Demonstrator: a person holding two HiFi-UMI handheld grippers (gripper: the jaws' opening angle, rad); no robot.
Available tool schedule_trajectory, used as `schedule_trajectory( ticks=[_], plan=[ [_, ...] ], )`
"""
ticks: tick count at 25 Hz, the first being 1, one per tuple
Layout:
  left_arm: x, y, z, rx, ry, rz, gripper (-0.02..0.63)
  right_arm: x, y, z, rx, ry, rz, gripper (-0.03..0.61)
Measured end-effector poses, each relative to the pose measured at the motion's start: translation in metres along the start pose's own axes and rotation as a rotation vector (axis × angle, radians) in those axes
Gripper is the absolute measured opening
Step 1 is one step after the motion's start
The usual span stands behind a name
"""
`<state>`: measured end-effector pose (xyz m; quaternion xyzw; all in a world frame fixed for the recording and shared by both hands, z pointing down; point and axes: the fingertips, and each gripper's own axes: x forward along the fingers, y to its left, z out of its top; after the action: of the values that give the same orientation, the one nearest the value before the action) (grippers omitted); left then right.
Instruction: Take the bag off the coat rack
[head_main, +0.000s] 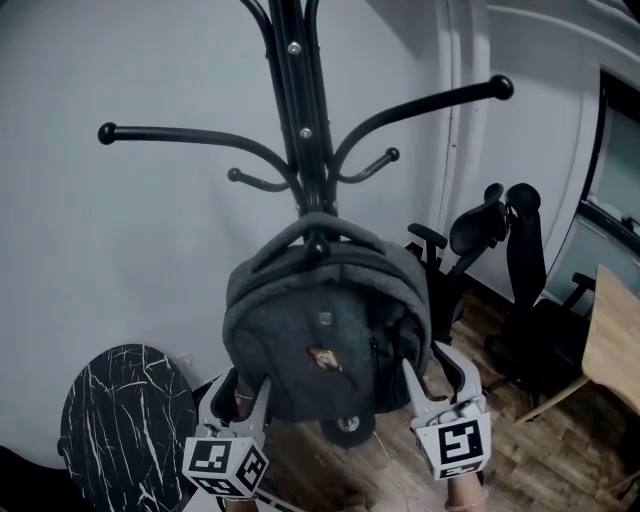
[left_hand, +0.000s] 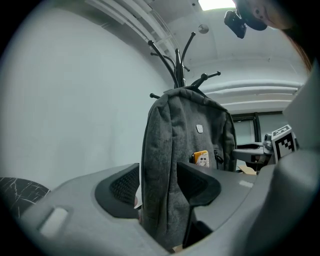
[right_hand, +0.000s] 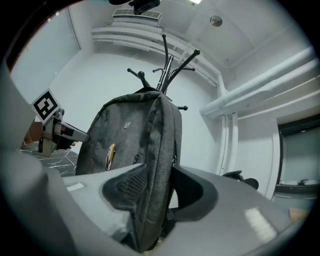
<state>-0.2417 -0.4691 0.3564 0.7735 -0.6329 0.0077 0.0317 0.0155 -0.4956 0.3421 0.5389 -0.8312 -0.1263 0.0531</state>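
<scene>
Hanging off the black metal coat rack (head_main: 300, 120), the grey fabric backpack (head_main: 320, 340) has its lower sides between the wide-open left tool (head_main: 240, 387) and right tool (head_main: 433, 372), neither squeezing.

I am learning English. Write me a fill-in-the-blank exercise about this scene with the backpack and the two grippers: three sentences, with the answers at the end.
1. The grey backpack hangs on a coat rack whose colour is ____.
2. The left gripper and the right gripper each have their jaws ____, with a side edge of the backpack between them.
3. In the head view, the round marble-patterned table stands at the lower ____.

Missing words: black; open; left
</scene>
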Motion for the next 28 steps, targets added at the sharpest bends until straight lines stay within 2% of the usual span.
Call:
schedule_trajectory(
  ticks=[10,14,19,28],
  plan=[
    [0.024,0.001,-0.016,0.012,0.037,-0.008,0.219,0.012,-0.005,-0.006,0.008,0.001,-0.019,0.165],
    [0.026,0.001,-0.015,0.036,0.029,0.012,0.16,0.014,0.0,-0.004,-0.001,0.003,-0.002,0.108],
    [0.024,-0.004,-0.01,0.059,0.006,0.038,0.095,0.011,0.004,0.0,-0.011,-0.019,-0.012,0.077],
    [0.009,-0.012,0.0,0.065,-0.035,0.071,0.08,-0.004,0.007,0.013,-0.017,-0.069,-0.034,0.066]
  ],
)
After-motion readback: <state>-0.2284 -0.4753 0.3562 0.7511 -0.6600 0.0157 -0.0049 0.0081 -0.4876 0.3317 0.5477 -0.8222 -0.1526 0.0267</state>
